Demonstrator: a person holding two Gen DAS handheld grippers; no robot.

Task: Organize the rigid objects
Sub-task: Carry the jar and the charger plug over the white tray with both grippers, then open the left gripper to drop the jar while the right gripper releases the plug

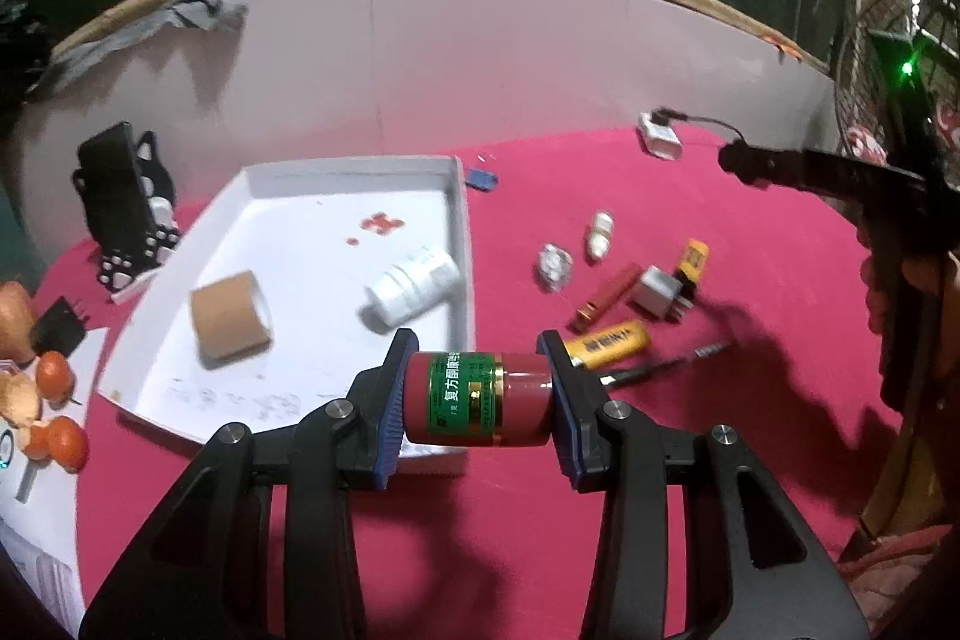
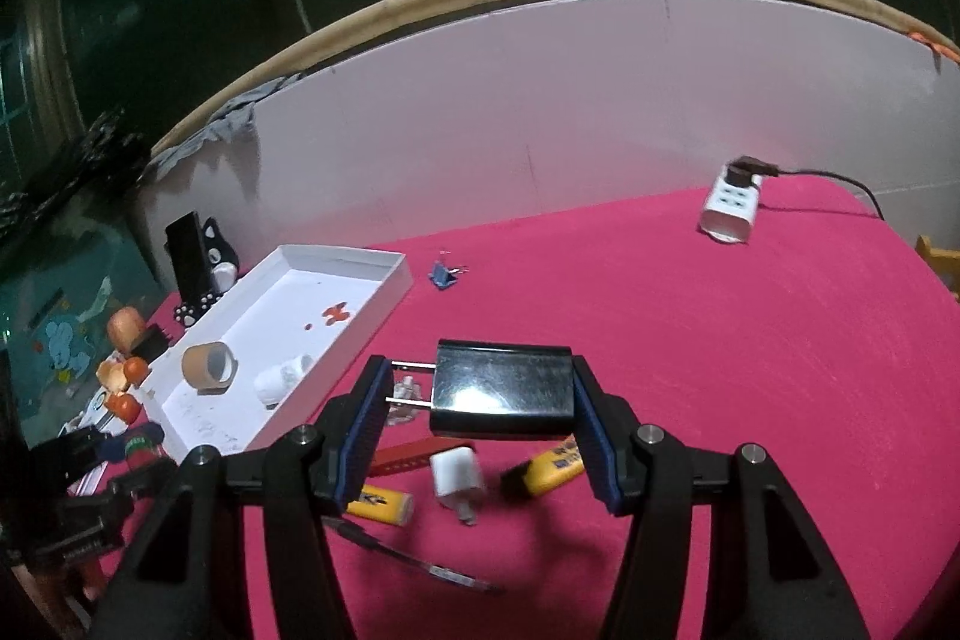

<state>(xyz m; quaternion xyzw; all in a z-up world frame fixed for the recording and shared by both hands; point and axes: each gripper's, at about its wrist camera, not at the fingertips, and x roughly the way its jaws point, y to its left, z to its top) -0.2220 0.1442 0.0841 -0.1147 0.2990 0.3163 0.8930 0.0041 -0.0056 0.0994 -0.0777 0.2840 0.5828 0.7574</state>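
White cardboard tray (image 1: 462, 220) so far holding just a tan tape roll (image 1: 231, 316) and a white plastic pill bottle (image 1: 414, 289). Left gripper (image 1: 478, 394) clamped on a dark-red, green-labelled little bottle (image 1: 477, 397), right gripper (image 2: 474, 421) clamped on a glossy black plug charger (image 2: 501, 388), both lifted off the pink cloth (image 2: 720, 340). Still loose at about 3 o'clock of the tray: yellow lighters (image 1: 612, 340), white charger cube (image 1: 657, 289), orange-red stick (image 1: 606, 304).

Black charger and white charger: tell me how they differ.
The black charger is clamped in the right hand-held gripper, lifted off the cloth; the white charger lies loose on the red tablecloth. The black one is clearly larger and glossy, the white one small and matte. The black charger's prongs point left; the white one's point toward the camera. Both are boxy wall plugs with metal prongs.
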